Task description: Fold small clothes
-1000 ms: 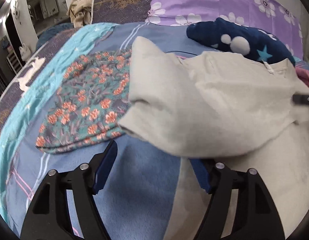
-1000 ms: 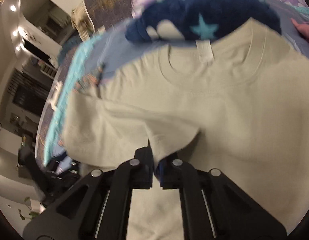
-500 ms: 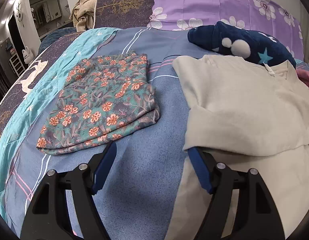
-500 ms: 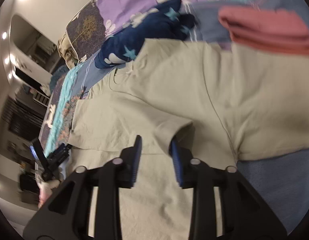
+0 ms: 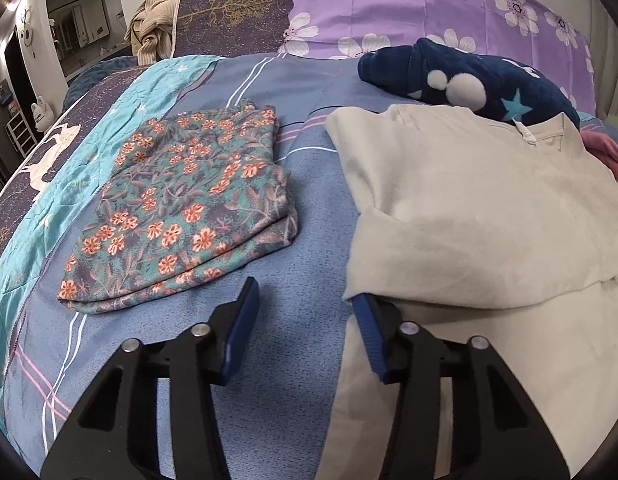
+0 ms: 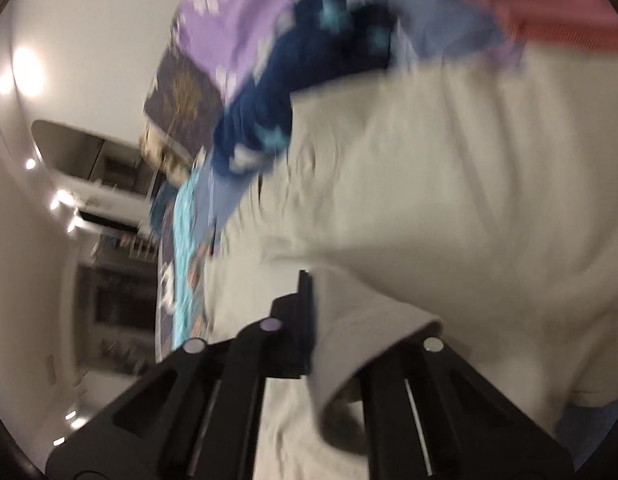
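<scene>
A cream shirt [image 5: 469,220] lies on the blue bedspread [image 5: 293,360], its near sleeve folded across the body. My left gripper [image 5: 305,292] hovers just above the spread at the shirt's left edge. Its jaws are closing with only bare spread between them, and the right fingertip [image 5: 363,308] sits tucked under the folded sleeve's corner. The right wrist view is blurred by motion. There my right gripper [image 6: 317,304] is shut on a sleeve cuff of the cream shirt [image 6: 449,180], which drapes over and hides its right finger.
A folded floral garment [image 5: 181,208] lies left of the shirt. A navy plush [image 5: 469,80] with stars lies behind the collar, before purple flowered bedding [image 5: 409,4]. A pink garment [image 5: 605,152] peeks out at the right edge. A beige cloth [image 5: 153,28] hangs at the headboard.
The lifted sleeve came down folded across the shirt. My right gripper let go, swung to the other cuff and shut on it. My left jaws have narrowed while the hand stayed put.
</scene>
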Action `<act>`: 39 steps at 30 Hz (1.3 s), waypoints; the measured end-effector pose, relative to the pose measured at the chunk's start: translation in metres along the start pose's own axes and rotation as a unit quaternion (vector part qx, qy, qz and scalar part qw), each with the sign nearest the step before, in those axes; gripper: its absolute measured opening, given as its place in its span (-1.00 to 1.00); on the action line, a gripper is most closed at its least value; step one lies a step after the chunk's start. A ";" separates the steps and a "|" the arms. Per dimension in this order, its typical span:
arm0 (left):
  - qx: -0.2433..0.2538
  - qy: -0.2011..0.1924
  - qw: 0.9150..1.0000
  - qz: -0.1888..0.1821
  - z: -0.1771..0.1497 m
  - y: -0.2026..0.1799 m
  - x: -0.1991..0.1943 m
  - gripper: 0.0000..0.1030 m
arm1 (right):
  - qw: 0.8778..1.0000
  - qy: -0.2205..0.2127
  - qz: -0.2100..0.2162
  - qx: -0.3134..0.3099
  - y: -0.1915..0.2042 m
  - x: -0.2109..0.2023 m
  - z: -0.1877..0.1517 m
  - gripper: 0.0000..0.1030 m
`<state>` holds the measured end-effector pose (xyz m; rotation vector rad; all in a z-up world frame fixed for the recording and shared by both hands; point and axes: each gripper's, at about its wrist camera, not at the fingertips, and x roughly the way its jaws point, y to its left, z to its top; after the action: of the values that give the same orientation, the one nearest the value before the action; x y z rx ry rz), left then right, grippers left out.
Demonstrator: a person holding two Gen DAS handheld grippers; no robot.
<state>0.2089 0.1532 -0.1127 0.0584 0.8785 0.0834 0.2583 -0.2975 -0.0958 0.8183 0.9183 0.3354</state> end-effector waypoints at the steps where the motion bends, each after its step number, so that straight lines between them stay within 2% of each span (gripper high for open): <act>1: 0.001 -0.002 1.000 -0.005 -0.001 0.000 0.000 -0.24 | 0.998 -0.042 -0.023 -0.029 0.010 -0.015 -0.003 -0.94; 2: 0.003 -0.004 1.000 -0.009 -0.001 -0.001 -0.001 -0.29 | 0.990 -0.097 -0.064 -0.075 0.024 -0.034 -0.009 -0.94; 4: 0.005 -0.005 1.000 -0.008 -0.002 -0.002 0.000 -0.38 | 0.964 -0.159 -0.154 -0.145 0.039 -0.051 -0.021 -0.82; 5: 0.008 -0.005 1.000 -0.008 -0.002 -0.004 0.000 -0.40 | 0.956 -0.160 -0.183 -0.163 0.039 -0.051 -0.023 -0.75; 6: 0.012 -0.006 1.000 -0.006 -0.002 -0.005 0.000 -0.45 | 0.955 -0.129 -0.205 -0.168 0.031 -0.046 -0.021 -0.55; 7: 0.016 -0.008 1.000 -0.004 -0.003 -0.008 -0.001 -0.48 | 0.960 -0.105 -0.214 -0.146 0.019 -0.043 -0.020 -0.56; 9: 0.021 -0.013 1.000 -0.001 -0.003 -0.010 -0.003 -0.52 | 0.969 -0.090 -0.210 -0.095 -0.002 -0.047 -0.019 -0.66; 11: 0.021 -0.014 1.000 -0.002 -0.003 -0.010 -0.004 -0.54 | 0.972 -0.086 -0.197 -0.095 -0.005 -0.048 -0.025 -0.66; 16: 0.012 -0.011 1.000 -0.014 -0.003 -0.006 -0.003 -0.53 | 0.962 -0.049 -0.191 -0.191 0.042 -0.026 -0.044 -0.64; 20: -0.002 -0.010 1.000 -0.026 -0.004 -0.002 -0.002 -0.53 | 0.950 -0.010 -0.161 -0.266 0.100 0.014 -0.050 -0.59; 24: -0.008 -0.014 0.999 -0.032 -0.005 -0.001 -0.002 -0.53 | 0.917 0.034 -0.131 -0.374 0.180 0.078 -0.076 -0.51; 29: -0.001 -0.019 1.000 -0.025 -0.006 -0.003 -0.002 -0.55 | 0.882 0.095 -0.108 -0.450 0.265 0.182 -0.105 -0.38; 31: 0.006 -0.020 1.000 -0.019 -0.007 -0.005 -0.002 -0.58 | 0.868 0.107 -0.112 -0.472 0.286 0.217 -0.114 -0.13; 33: 0.012 -0.019 1.000 -0.012 -0.007 -0.008 -0.001 -0.58 | 0.852 0.117 -0.138 -0.491 0.301 0.255 -0.122 0.01; 34: 0.013 -0.018 1.000 -0.011 -0.007 -0.009 0.000 -0.59 | 0.843 0.126 -0.155 -0.500 0.305 0.275 -0.126 0.01; 35: 0.015 -0.018 1.000 -0.010 -0.007 -0.009 0.001 -0.60 | 0.831 0.138 -0.174 -0.509 0.307 0.294 -0.131 -0.01; 36: 0.016 -0.019 1.000 -0.011 -0.007 -0.010 0.001 -0.66 | 0.823 0.144 -0.188 -0.516 0.306 0.306 -0.135 -0.23; 37: 0.018 -0.020 1.000 -0.011 -0.007 -0.011 0.001 -0.75 | 0.810 0.147 -0.211 -0.527 0.304 0.319 -0.138 -0.92; 38: 0.021 -0.022 0.999 -0.010 -0.007 -0.012 0.000 -0.82 | 0.807 0.139 -0.225 -0.528 0.301 0.327 -0.137 -0.98; 39: 0.025 -0.025 0.999 -0.003 -0.008 -0.014 -0.001 -0.94 | 0.814 0.127 -0.222 -0.522 0.301 0.329 -0.133 -0.99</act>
<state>0.2031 0.1397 -0.1182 0.1042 0.8308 0.0544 0.3652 0.1554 -0.1026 -0.4745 0.9622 0.4691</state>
